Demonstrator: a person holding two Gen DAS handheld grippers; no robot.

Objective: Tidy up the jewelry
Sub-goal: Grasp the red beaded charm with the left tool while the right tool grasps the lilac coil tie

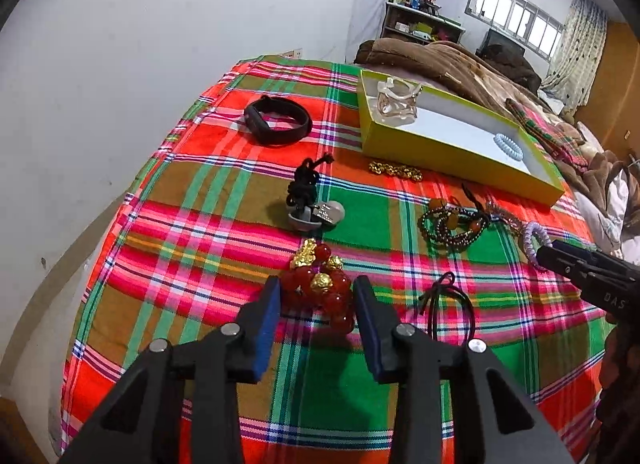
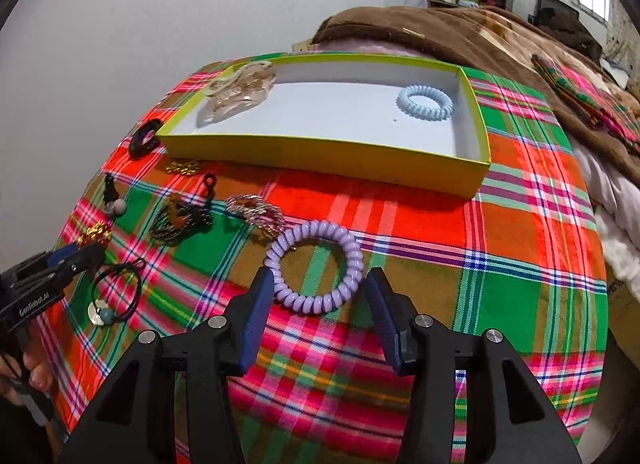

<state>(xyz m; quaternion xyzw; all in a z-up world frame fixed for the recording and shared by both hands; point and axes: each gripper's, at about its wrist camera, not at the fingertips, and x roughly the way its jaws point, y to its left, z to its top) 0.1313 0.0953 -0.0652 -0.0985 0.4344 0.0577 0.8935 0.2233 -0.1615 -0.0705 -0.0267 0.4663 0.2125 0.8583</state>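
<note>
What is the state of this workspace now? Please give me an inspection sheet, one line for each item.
Surface: plaid cloth covering the work surface.
Job's things: yellow-green box holds a clear hair claw and a blue coil tie. Outside it lie a purple coil tie, red bead bracelet, black band, gold chain, dark bead bracelets and black elastic tie.
Clutter: nothing seen.
Grippers: left hand-held gripper open around the red bead bracelet; right hand-held gripper open around the purple coil tie.
Cables: nothing seen.
Surroundings: brown blanket, shelf, window.
</note>
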